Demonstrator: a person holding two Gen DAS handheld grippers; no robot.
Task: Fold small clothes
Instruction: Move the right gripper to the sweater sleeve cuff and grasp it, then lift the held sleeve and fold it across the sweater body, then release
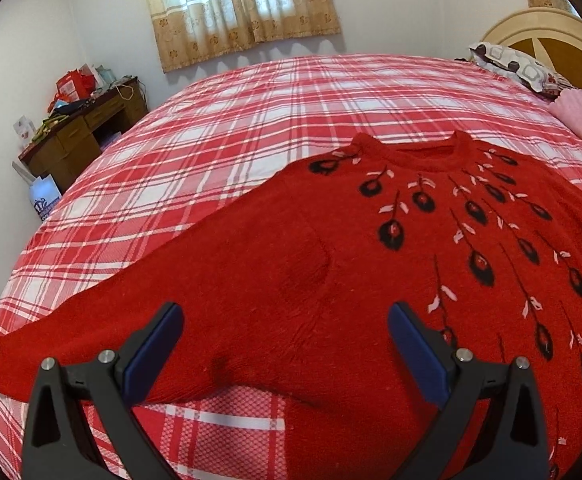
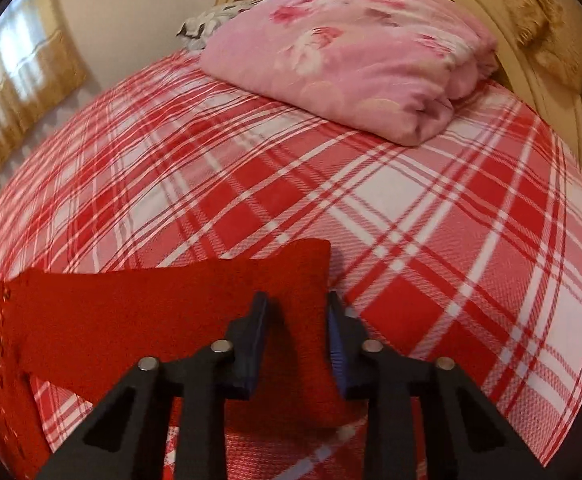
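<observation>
A red knitted sweater with black and white feather motifs lies front up on the plaid bed sheet, neck towards the far side. My left gripper hangs open and wide just over its near part, where the left sleeve joins the body, with nothing between the fingers. In the right wrist view the other sleeve lies across the sheet, and my right gripper stands narrowed on the cuff end, a blue pad on either side of the fabric.
A folded pink floral blanket and a patterned pillow lie by the cream headboard. A cluttered wooden desk stands beyond the bed's left edge. Curtains hang on the far wall.
</observation>
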